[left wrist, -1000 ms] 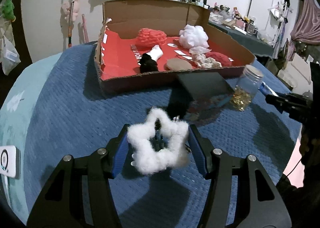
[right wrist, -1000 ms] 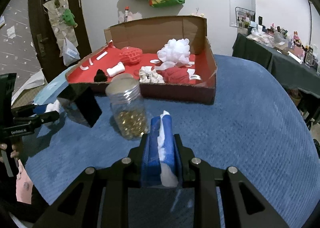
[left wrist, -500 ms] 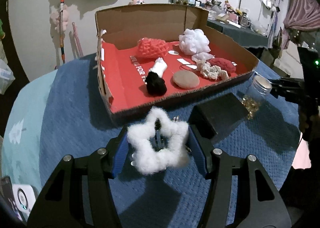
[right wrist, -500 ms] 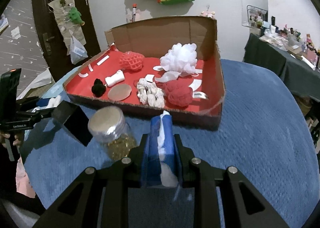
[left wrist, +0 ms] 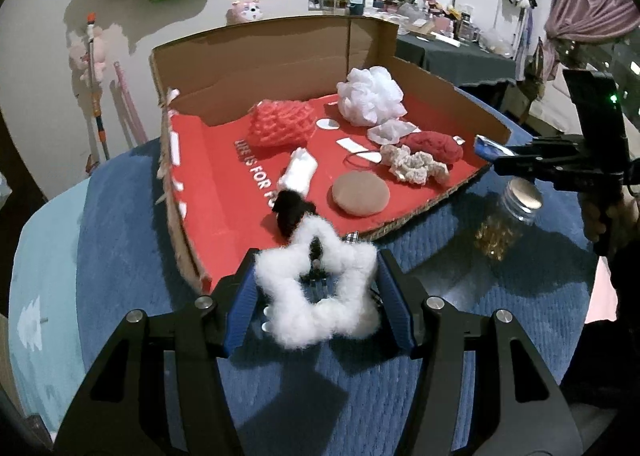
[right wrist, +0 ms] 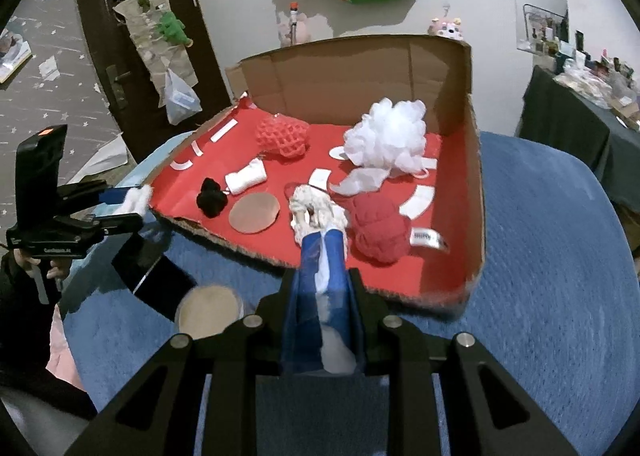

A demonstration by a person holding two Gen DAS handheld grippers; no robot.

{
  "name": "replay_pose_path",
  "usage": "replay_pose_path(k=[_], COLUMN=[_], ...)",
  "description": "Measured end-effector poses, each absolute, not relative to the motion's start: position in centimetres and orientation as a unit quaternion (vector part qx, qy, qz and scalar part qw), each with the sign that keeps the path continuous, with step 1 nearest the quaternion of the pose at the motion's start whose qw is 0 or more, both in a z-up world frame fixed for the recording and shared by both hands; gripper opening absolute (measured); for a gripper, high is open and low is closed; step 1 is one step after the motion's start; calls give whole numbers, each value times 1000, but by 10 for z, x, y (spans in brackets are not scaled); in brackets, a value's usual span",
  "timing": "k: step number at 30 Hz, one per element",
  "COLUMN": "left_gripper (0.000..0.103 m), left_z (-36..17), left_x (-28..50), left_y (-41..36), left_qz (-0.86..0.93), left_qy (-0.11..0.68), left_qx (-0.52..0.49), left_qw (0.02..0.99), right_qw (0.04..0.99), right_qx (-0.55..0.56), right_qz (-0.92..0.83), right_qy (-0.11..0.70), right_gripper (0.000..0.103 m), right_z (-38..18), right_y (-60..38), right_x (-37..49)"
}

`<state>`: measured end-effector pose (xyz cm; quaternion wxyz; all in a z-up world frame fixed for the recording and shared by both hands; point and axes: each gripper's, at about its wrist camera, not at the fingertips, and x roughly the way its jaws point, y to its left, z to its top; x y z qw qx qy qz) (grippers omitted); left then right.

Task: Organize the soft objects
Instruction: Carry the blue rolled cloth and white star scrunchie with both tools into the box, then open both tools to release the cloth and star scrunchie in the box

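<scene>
You had the fluffy white star-shaped ring (left wrist: 320,292) clamped between the blue pads of your left gripper (left wrist: 318,296), its fur bulging out past both fingers, held just short of the near corner of the open cardboard box with the red floor (left wrist: 256,56). Your right gripper (right wrist: 323,256) was pinched almost flat on a thin white wad of soft material (right wrist: 322,276); what exactly it was I could not tell. Its tips sat over the box's front edge, at six o'clock from the cream knitted scrunchie (right wrist: 316,208).

Inside the box, seen from your left wrist: a black pompom (left wrist: 290,212) nearest you, a rolled white cloth (left wrist: 300,172) at twelve o'clock from it, a flat tan round pad (left wrist: 360,192) at three o'clock, a coral net sponge (left wrist: 280,124) and a white mesh bath puff (left wrist: 370,94) at the back, a dark red woolly ball (left wrist: 434,146) far right.

Outside on the blue bedspread (left wrist: 120,256) stood a clear jar of gold bits (left wrist: 506,224) beside a black slab (right wrist: 152,276).
</scene>
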<state>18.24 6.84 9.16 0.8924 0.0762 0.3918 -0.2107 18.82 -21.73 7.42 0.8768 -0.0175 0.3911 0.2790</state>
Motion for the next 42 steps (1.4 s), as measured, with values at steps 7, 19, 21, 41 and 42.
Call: replay_pose_path(k=[7,19,21,41,42], left_gripper=[55,55,55,55,56], left_z=[102,97,94,59,59], left_x=[207,294,307,365,365], left_y=[57,47,47,39,38], left_qz=[-226,-168,-164,-127,-127], left_qy=[392,443,456,513,513], left_qx=[74,97,100,157,159], left_qw=[889,875,869,834,834], right_qw=[868,838,832,804,803], right_qx=[-42,-90,-99,-133,-135], right_qz=[300,315,309,288,289], right_qy=[395,437,450,503,503], right_gripper=[25,25,25,25,26], right_z=[87,91,85,50,50], right_y=[-198,-137,-127,-91,-90], right_x=[214,290,302,351,351])
